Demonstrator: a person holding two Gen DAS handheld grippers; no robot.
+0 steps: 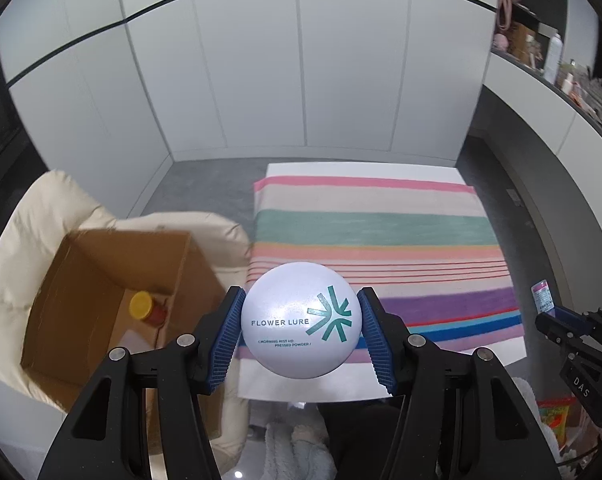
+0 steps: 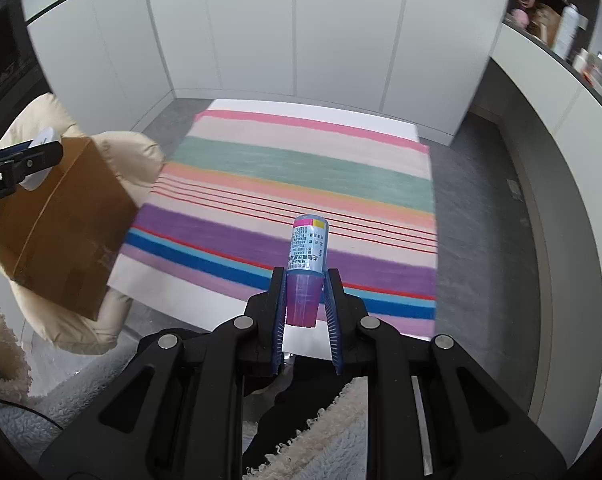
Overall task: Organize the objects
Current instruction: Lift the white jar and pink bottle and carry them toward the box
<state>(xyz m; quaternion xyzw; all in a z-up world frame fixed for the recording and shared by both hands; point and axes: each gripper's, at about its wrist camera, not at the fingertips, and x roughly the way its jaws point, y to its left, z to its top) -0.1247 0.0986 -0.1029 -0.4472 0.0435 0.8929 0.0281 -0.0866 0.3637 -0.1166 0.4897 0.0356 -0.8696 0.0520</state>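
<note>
The white powder compact (image 1: 300, 320), printed "FLOWER LURE", is pinched across its width between the blue pads of the left gripper (image 1: 300, 330), held in the air over the near edge of the striped cloth (image 1: 381, 232). Just to its left sits an open cardboard box (image 1: 101, 292) resting on a cream cushion (image 1: 33, 232), with a yellow-capped jar (image 1: 145, 307) lying inside. The right gripper (image 2: 304, 300) has its fingers closed narrowly on the purple cap end of a small labelled bottle (image 2: 307, 252), which points forward above the same cloth
</note>
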